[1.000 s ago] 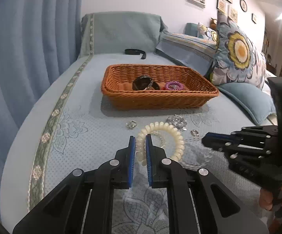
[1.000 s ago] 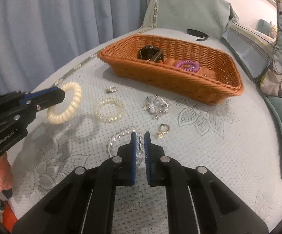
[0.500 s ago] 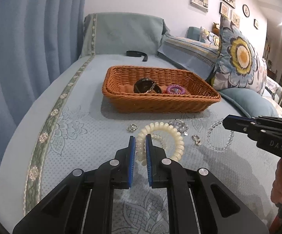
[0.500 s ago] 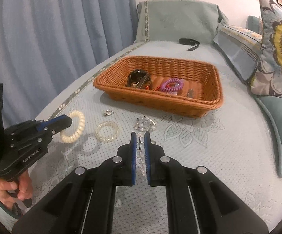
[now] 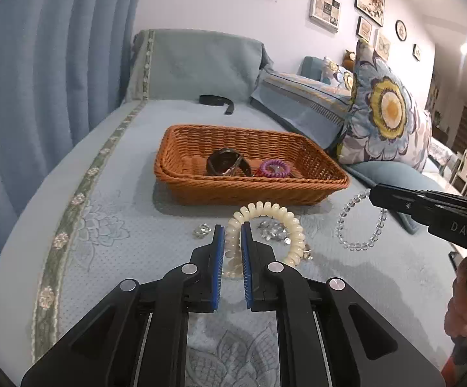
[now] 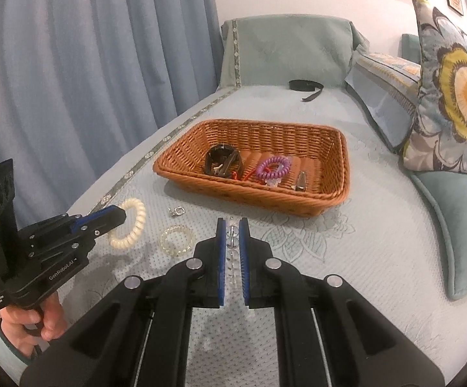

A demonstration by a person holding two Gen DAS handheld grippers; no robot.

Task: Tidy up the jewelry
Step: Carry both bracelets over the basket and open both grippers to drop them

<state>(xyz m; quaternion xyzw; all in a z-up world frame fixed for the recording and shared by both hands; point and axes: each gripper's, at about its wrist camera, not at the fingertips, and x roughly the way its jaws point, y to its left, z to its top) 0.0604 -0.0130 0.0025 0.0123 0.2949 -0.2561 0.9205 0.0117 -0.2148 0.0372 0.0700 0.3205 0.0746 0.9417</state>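
Left wrist view shows the left gripper (image 5: 233,225) with its jaws closed on a cream spiral hair tie (image 5: 267,232), the coil pinched between the blue pads and raised above the sofa seat (image 5: 111,235). The right gripper (image 6: 232,224) has its jaws nearly together on a clear bead bracelet (image 5: 361,222), which dangles from its tip in the left wrist view and runs as a line of beads between the pads in the right wrist view.

An orange wicker basket (image 6: 336,164) stands toward the middle of the seat, beyond both grippers. Inside it lie a dark brown bangle (image 6: 222,161), a purple spiral hair tie (image 6: 273,166) and a small metal clip (image 6: 301,180) near the basket's right side.

On the seat in front of the basket's near wall rest a pale yellow bead bracelet (image 6: 177,240), a small silver clasp (image 6: 177,211) and a cluster of crystal pieces (image 5: 273,230). A black strap (image 6: 306,85) lies far off at the back edge of the seat, by the armrest. A floral cushion (image 6: 456,96) leans along the right edge.
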